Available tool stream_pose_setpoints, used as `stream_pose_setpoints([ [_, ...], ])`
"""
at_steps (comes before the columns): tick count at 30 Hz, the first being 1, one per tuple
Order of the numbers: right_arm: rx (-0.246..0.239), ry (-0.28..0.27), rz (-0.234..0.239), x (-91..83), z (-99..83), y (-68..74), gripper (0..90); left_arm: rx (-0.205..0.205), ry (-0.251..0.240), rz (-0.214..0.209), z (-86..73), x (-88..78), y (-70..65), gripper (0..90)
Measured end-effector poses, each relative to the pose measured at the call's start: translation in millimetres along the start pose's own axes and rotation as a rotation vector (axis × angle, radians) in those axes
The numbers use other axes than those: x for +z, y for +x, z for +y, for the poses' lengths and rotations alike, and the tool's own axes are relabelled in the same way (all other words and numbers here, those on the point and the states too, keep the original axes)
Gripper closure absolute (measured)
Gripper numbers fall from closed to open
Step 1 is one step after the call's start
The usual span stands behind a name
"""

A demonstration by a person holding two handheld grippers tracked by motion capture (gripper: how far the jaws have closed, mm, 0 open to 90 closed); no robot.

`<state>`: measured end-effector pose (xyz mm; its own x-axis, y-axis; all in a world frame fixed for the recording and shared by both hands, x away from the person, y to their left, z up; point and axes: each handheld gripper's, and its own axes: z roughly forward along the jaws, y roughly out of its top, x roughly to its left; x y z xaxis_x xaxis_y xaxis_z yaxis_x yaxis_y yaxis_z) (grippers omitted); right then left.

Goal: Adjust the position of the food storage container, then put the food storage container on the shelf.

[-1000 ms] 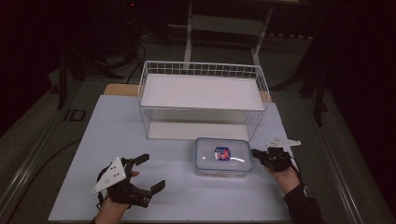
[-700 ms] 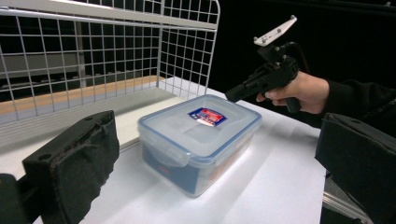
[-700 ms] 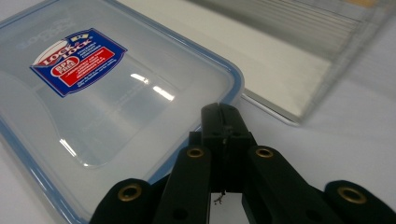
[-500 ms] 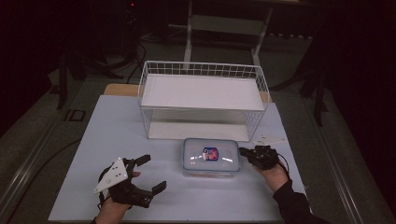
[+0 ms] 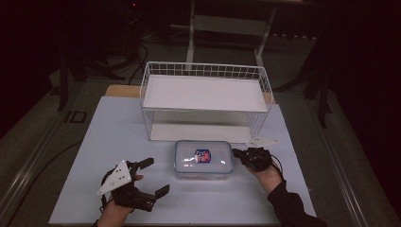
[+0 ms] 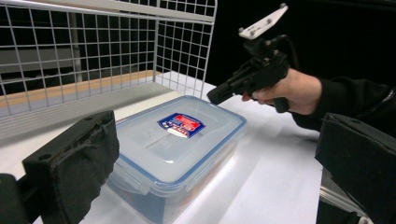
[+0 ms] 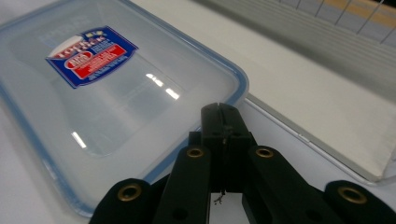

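A clear plastic container (image 5: 203, 158) with a blue-rimmed lid and a red and blue label lies on the white table, just in front of the wire basket (image 5: 205, 111). My right gripper (image 5: 238, 154) is shut, and its closed tips rest against the container's right edge. In the right gripper view the joined jaws (image 7: 219, 112) overlap the rim of the container lid (image 7: 107, 79). My left gripper (image 5: 156, 176) stands open at the front left, well apart from the container. The left gripper view has the container (image 6: 180, 140) between its wide jaws, farther off, with the right gripper (image 6: 212, 97) beyond it.
The white wire basket (image 6: 93, 51) holds a flat white board and stands at the table's back middle. Its base plate (image 7: 327, 107) lies close to the container's far side. Bare table (image 5: 113, 132) stretches to the left. Dark floor and furniture legs surround the table.
The container has slid left along the table, with my shut right gripper moving left against its right edge. My left gripper has stayed put.
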<state>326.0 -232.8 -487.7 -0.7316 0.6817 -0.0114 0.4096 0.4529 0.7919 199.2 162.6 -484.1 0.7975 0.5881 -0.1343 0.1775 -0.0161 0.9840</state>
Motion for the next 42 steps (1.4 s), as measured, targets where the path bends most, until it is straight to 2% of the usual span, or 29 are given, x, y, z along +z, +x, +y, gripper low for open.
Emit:
stream_pose_setpoints([
  [2,-0.002,-0.026,0.006,-7.2,1.0,2.8,88.9,-0.005,-0.006,-0.008,0.7,-0.3,0.5,0.0],
  [6,-0.011,-0.104,0.025,-26.3,3.6,11.0,73.3,-0.006,-0.011,-0.026,2.2,0.3,0.4,0.0],
  [8,-0.005,-0.15,0.046,-36.3,4.4,15.4,62.0,-0.014,-0.015,-0.035,3.2,0.2,-0.6,0.0],
  [11,-0.044,-0.202,0.053,-47.8,5.4,25.4,44.6,-0.019,-0.019,-0.034,5.7,0.8,-1.3,0.0],
  [13,-0.052,-0.239,0.071,-53.7,6.9,30.4,31.1,-0.022,-0.015,-0.03,8.6,1.7,-1.2,0.0],
  [14,-0.052,-0.255,0.087,-56.1,8.2,32.4,24.0,-0.036,-0.018,-0.035,10.3,2.3,-0.5,0.0],
  [15,-0.052,-0.255,0.087,-56.1,8.2,32.4,24.0,-0.036,-0.018,-0.035,10.3,2.3,-0.5,0.0],
  [16,-0.058,-0.267,0.096,-58.2,9.4,34.7,16.1,-0.055,-0.014,-0.035,16.0,4.2,1.5,0.0],
  [17,-0.088,-0.295,0.09,-63.6,12.5,40.0,11.8,-0.053,-0.013,-0.029,19.1,5.1,1.9,0.0],
  [19,-0.12,-0.304,0.081,-67.4,15.0,44.3,10.3,-0.017,0.018,-0.026,28.5,8.0,2.3,0.0],
  [20,-0.12,-0.304,0.081,-67.4,15.0,44.3,10.3,-0.017,0.018,-0.026,28.5,8.0,2.3,0.0],
  [21,-0.14,-0.318,0.074,-69.8,16.2,45.3,10.3,-0.017,0.018,-0.026,28.5,8.0,2.3,0.0],
  [22,-0.14,-0.318,0.074,-69.8,16.2,45.3,10.3,0.013,0.058,-0.022,37.4,12.4,3.4,0.0],
  [26,-0.142,-0.381,0.001,-77.9,17.1,46.0,10.4,0.027,0.11,-0.016,51.6,19.8,5.8,0.0],
  [28,-0.143,-0.411,-0.027,-81.8,16.5,46.3,12.4,0.01,0.12,-0.015,57.3,22.5,7.8,0.0],
  [30,-0.14,-0.402,0.007,-84.3,18.1,44.4,13.8,0.004,0.131,-0.003,61.5,25.5,9.8,0.0],
  [32,-0.143,-0.407,-0.003,-86.3,18.5,44.2,15.3,-0.017,0.147,0.011,64.0,29.9,12.1,0.0],
  [33,-0.14,-0.412,-0.001,-87.1,18.7,43.7,15.9,-0.012,0.16,0.007,64.9,32.7,13.2,0.0],
  [34,-0.134,-0.411,0.0,-87.6,18.9,43.0,16.9,-0.008,0.168,0.013,65.4,35.6,13.9,0.0],
  [37,-0.098,-0.383,0.005,-87.4,20.1,40.5,17.4,-0.044,0.169,-0.006,66.1,44.3,19.5,0.0],
  [40,-0.071,-0.362,0.024,-85.6,20.1,38.1,17.3,-0.039,0.163,0.017,66.1,52.7,24.8,0.0],
  [42,-0.069,-0.365,0.002,-85.0,19.0,37.8,17.3,-0.059,0.177,0.019,65.8,57.5,29.6,0.0],
])
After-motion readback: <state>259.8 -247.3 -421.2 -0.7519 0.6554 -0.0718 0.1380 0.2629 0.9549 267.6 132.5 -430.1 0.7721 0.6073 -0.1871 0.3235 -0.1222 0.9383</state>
